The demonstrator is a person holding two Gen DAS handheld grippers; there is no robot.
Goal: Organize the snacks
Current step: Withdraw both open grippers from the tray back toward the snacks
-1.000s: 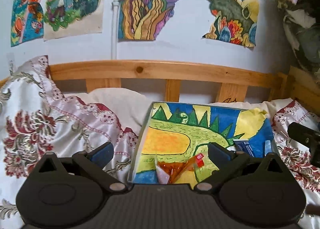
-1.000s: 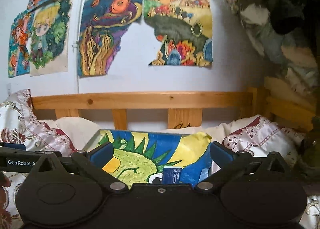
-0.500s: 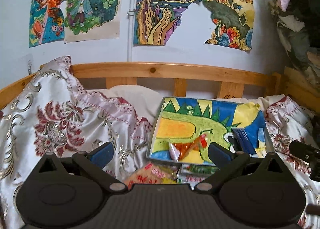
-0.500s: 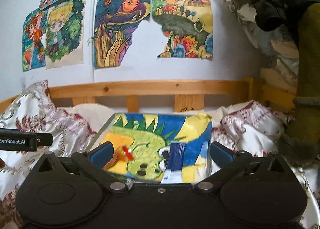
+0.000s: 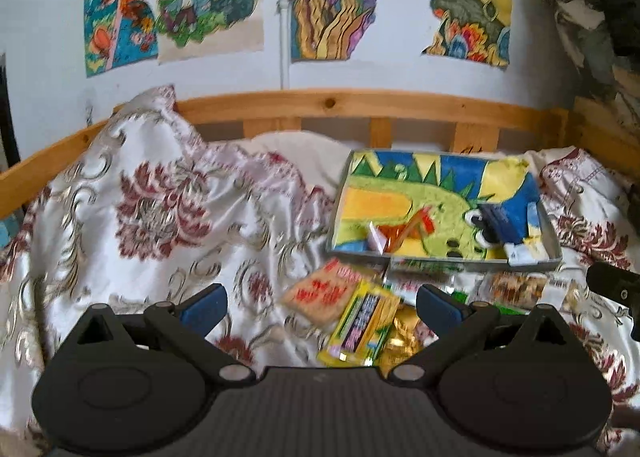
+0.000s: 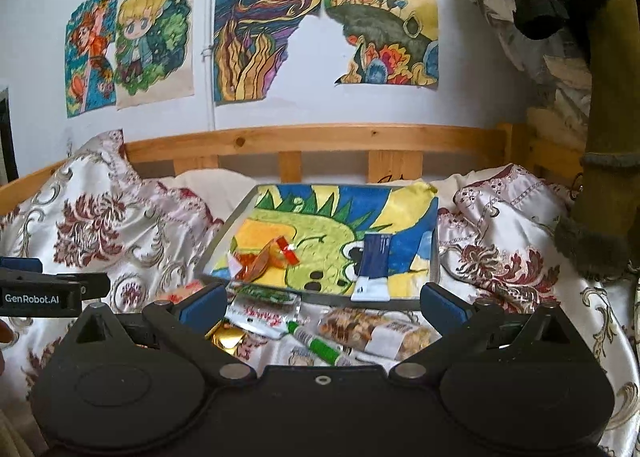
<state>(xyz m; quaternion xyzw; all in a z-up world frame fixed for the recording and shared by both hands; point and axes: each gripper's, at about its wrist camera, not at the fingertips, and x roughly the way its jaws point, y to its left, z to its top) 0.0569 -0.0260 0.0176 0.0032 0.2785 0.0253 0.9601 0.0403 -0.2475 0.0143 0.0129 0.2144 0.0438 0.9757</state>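
Note:
A shallow tray [image 5: 552,235] [image 6: 434,257] lined with a dinosaur drawing lies on the bed. In it are an orange snack packet [image 5: 400,235] [image 6: 266,257] and a dark blue packet [image 5: 500,223] [image 6: 374,263]. In front of the tray lie several loose snacks: a red-and-tan packet [image 5: 326,293], a yellow packet [image 5: 360,323], a gold wrapper [image 6: 228,335], a white-and-red packet [image 6: 262,313], a green-and-white tube [image 6: 318,341] and a nut bar [image 6: 374,327]. My left gripper [image 5: 320,303] is open and empty above the left snacks. My right gripper [image 6: 322,303] is open and empty above the right ones.
A floral satin quilt [image 5: 160,217] [image 6: 500,257] covers the bed. A wooden headboard [image 5: 340,105] [image 6: 320,137] runs behind, below drawings on the wall. Dark clothes hang at the right [image 6: 608,137]. The left gripper's body shows at the right wrist view's left edge [image 6: 40,297].
Both grippers have pulled back and up from the tray. The loose snacks in front of the tray have come into view. Both stay open and empty.

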